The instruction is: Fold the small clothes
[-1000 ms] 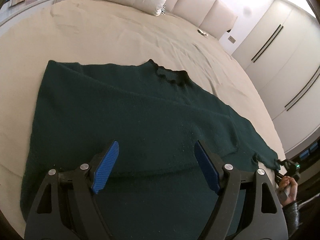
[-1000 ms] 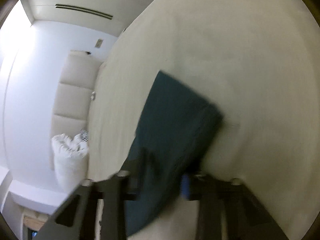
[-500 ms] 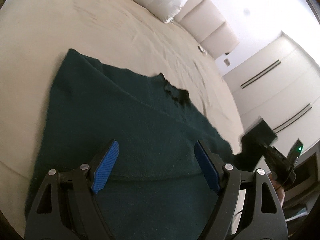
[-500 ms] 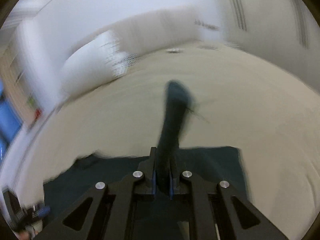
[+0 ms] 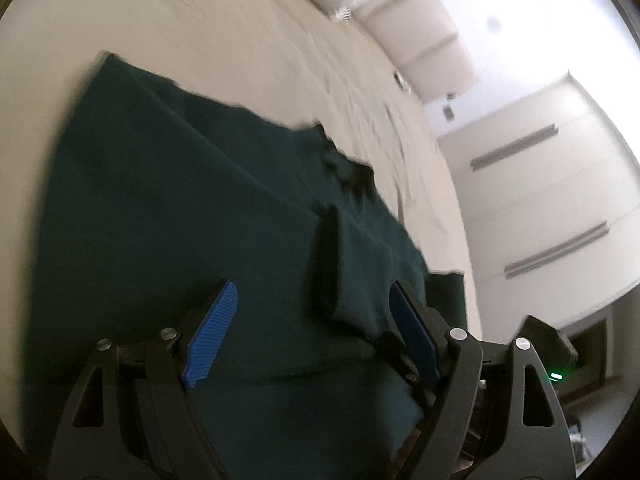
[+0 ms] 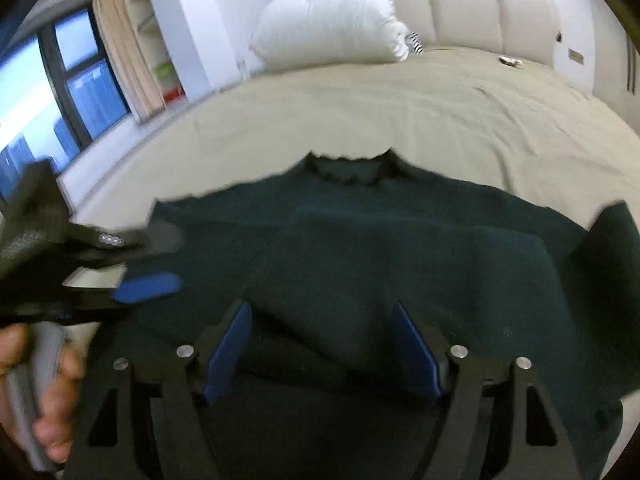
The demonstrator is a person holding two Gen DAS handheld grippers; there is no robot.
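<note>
Left wrist view first. Sweater (image 5: 180, 216), dark green knit, lies spread on the beige bed (image 5: 248, 52), collar towards the pillows. We see the left gripper (image 5: 312, 340) low over the hem end, jaws wide apart, blue pads clear of the cloth, nothing between them. A sleeve (image 5: 352, 276) lies folded across the body, its thick edge making a dark ridge just ahead of the right-hand pad. Wardrobe doors (image 5: 560, 208) stand beyond the bed. Picture is smeared; the knit's texture and the collar's edge are hard to make out, and the near hem is hidden under the gripper frame.

Right wrist view. We look up the sweater (image 6: 400, 248) from the hem towards the frilled collar (image 6: 348, 168). Right gripper (image 6: 320, 356) has just been opening; its jaws now stand released, the folded sleeve below and ahead of them but not pinched. At the left edge a hand (image 6: 44, 396) holds the other gripper's grey handle, blurred. Pillow (image 6: 332, 24) and padded headboard (image 6: 480, 4) sit at the far end. The sweater's right side runs out of the picture.

Handling, as we judge it: soft, limp, moderately heavy for a knit, not slippery, not fragile; it will sag and drag if lifted at one point. Best hold would be a pinch at hem corners or side seams, both layers together, lifted low.
</note>
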